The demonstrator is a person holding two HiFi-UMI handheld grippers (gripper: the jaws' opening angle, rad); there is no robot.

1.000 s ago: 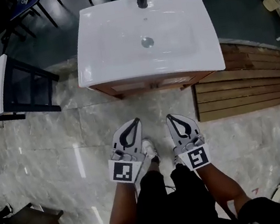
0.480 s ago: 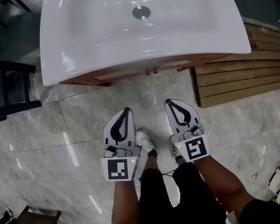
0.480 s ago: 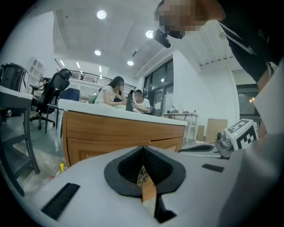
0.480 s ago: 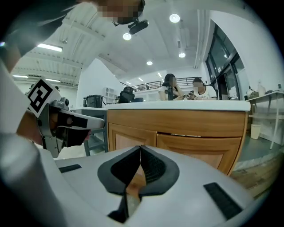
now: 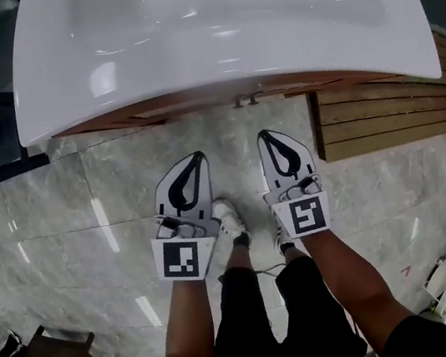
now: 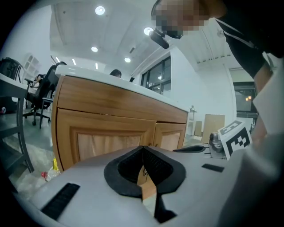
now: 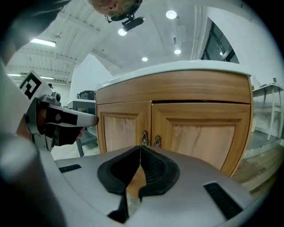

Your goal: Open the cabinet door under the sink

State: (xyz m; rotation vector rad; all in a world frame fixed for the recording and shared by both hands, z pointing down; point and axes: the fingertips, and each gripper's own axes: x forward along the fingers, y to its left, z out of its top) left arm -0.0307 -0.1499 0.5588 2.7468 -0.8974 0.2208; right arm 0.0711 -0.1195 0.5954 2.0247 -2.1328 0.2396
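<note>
Both pairs of jaws closed on nothing, short of the cabinet (image 7: 202,133)
The right gripper (image 7: 140,146) and left gripper (image 6: 143,147) point at the wooden front under the sink (image 5: 189,77), apart from it. The two small upright handles (image 7: 144,138) at the doors' meeting edges lie straight ahead of the right jaws; the left jaws sit further left, so the right hand looks nearer for the pull

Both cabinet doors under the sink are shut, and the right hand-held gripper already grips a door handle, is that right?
Not quite. Both cabinet doors are shut, but the right hand-held gripper grips nothing. The right gripper view shows its jaws closed together and empty, short of the door handles.
</note>
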